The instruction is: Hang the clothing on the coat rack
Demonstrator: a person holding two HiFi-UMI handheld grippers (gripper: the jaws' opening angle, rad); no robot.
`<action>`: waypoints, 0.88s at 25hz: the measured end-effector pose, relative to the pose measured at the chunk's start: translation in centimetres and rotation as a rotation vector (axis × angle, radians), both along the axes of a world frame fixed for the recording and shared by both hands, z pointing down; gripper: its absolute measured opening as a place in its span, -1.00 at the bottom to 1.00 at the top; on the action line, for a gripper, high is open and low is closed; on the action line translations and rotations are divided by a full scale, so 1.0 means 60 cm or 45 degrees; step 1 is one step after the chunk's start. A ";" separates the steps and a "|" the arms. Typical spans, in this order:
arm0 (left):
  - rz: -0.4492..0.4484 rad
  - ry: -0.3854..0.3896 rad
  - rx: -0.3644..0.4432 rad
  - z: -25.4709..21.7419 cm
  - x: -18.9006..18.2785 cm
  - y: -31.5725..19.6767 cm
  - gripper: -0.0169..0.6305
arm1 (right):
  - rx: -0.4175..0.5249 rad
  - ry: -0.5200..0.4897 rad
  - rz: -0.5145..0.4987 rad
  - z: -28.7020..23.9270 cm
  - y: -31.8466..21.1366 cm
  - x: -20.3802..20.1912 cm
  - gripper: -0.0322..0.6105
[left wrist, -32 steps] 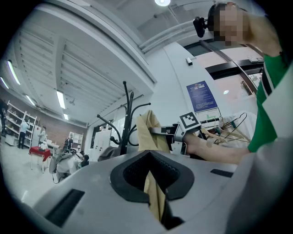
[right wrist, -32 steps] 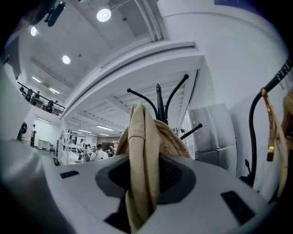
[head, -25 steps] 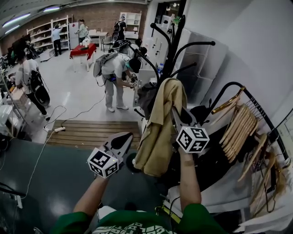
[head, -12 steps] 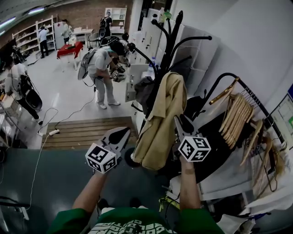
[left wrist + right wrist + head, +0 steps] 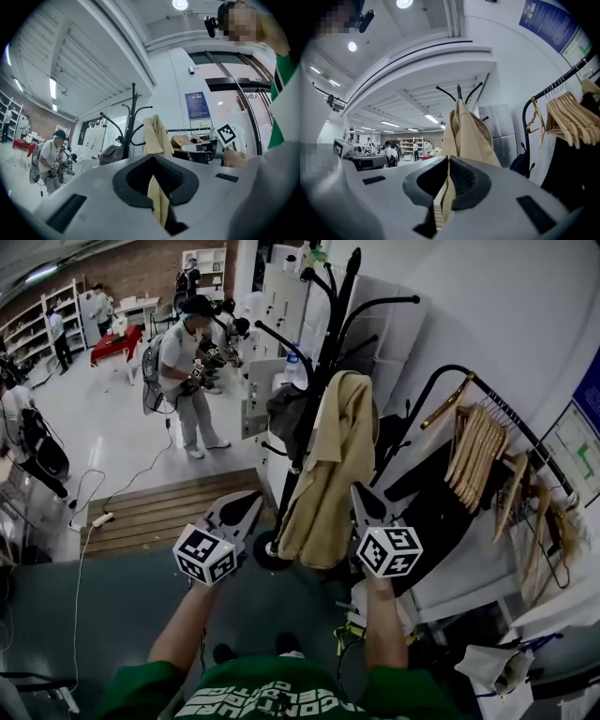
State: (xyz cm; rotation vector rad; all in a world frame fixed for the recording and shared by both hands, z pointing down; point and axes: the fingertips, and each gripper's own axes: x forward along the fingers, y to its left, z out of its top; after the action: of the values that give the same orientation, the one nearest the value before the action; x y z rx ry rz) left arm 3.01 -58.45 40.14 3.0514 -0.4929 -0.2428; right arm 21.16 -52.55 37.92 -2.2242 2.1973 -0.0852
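A tan jacket point(image 5: 330, 470) hangs from the top of the black coat rack point(image 5: 336, 306), draped down its pole. My left gripper point(image 5: 251, 506) sits low and to the left of the jacket's hem, apart from it, jaws shut on nothing. On the other side, my right gripper point(image 5: 361, 495) is close beside the jacket's lower right edge, also shut and holding nothing. The left gripper view shows the jacket point(image 5: 153, 135) on the rack point(image 5: 133, 110) beyond the closed gripper point(image 5: 152, 157). Through the right gripper point(image 5: 448, 159) the jacket point(image 5: 467, 138) looms close.
A dark bag point(image 5: 286, 418) hangs on the rack's left hook. A black garment rail with wooden hangers point(image 5: 476, 454) and dark clothes stands to the right. A wooden platform point(image 5: 155, 514) lies on the floor to the left. A person point(image 5: 186, 371) stands by white lockers point(image 5: 281, 306).
The jacket stays on the rack. Both grippers have drawn slightly back and down from it, and the head view has shifted to the right.
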 end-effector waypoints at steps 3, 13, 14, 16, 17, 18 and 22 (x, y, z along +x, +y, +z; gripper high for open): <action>0.020 -0.003 -0.012 0.008 -0.008 -0.002 -0.94 | -0.026 0.003 0.007 0.014 0.009 -0.019 -0.87; 0.080 -0.024 -0.028 0.026 -0.021 -0.005 -0.94 | -0.105 -0.045 -0.004 0.074 0.033 -0.073 -0.88; 0.084 -0.027 -0.028 0.027 -0.023 -0.005 -0.94 | -0.109 -0.050 -0.005 0.078 0.034 -0.078 -0.88; 0.092 -0.029 -0.027 0.029 -0.025 -0.005 -0.94 | -0.116 -0.052 -0.005 0.083 0.037 -0.084 -0.88; 0.095 -0.028 -0.028 0.029 -0.025 -0.005 -0.94 | -0.119 -0.051 -0.005 0.086 0.038 -0.087 -0.88; 0.098 -0.026 -0.028 0.030 -0.025 -0.005 -0.94 | -0.122 -0.049 -0.005 0.088 0.039 -0.088 -0.88; 0.112 -0.018 -0.030 0.033 -0.026 -0.003 -0.94 | -0.137 -0.036 -0.002 0.096 0.041 -0.094 -0.88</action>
State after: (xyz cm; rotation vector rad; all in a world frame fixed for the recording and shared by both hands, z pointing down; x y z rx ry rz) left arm 1.46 -58.65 42.13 3.0446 -0.3586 -0.2111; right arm 15.55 -50.09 43.68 -2.2599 2.2304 -0.2384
